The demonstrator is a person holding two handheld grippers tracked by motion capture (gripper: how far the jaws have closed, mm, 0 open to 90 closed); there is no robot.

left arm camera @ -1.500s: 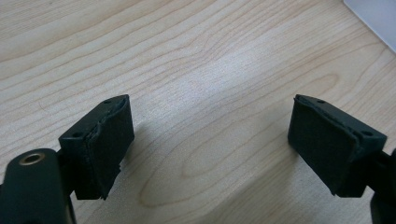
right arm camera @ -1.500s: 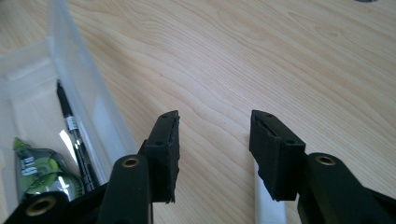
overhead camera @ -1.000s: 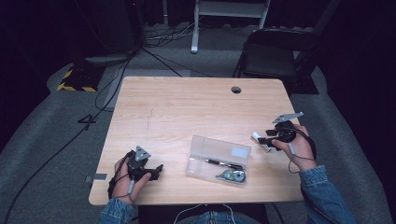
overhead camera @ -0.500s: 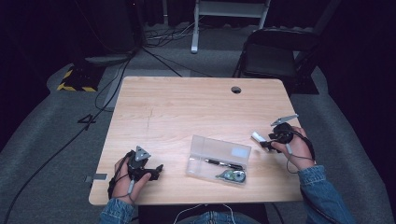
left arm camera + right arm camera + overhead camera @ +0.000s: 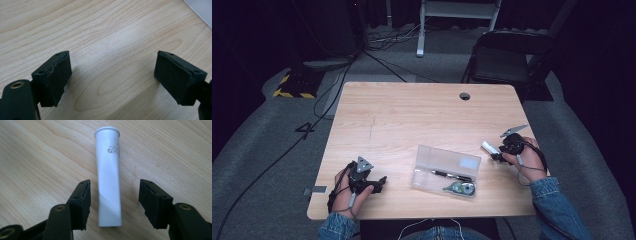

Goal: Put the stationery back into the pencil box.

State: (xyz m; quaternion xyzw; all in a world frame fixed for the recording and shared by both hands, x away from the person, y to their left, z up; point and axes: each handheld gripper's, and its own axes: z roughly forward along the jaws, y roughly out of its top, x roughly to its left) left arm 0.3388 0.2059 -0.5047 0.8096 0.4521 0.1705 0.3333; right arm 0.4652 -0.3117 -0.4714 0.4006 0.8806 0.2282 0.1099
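The white tube (image 5: 108, 177) is laid flat on the table (image 5: 412, 120), near the right edge, to the right of the clear case (image 5: 445, 171) and apart from it. In the right gripper view the tube is seen between the two black jaws of the right hand-held gripper (image 5: 114, 200), cap end pointed away, with bare wood visible on both sides of it. The jaws have just been closing around the tube, but the pads are not yet pressed on it: the right hand-held gripper is released. A black pen (image 5: 452, 175) and a tape dispenser (image 5: 461, 188) are held in the case. The left hand-held gripper (image 5: 112, 80) is rested near the front left corner, jaws spread wide over bare wood, nothing grasped
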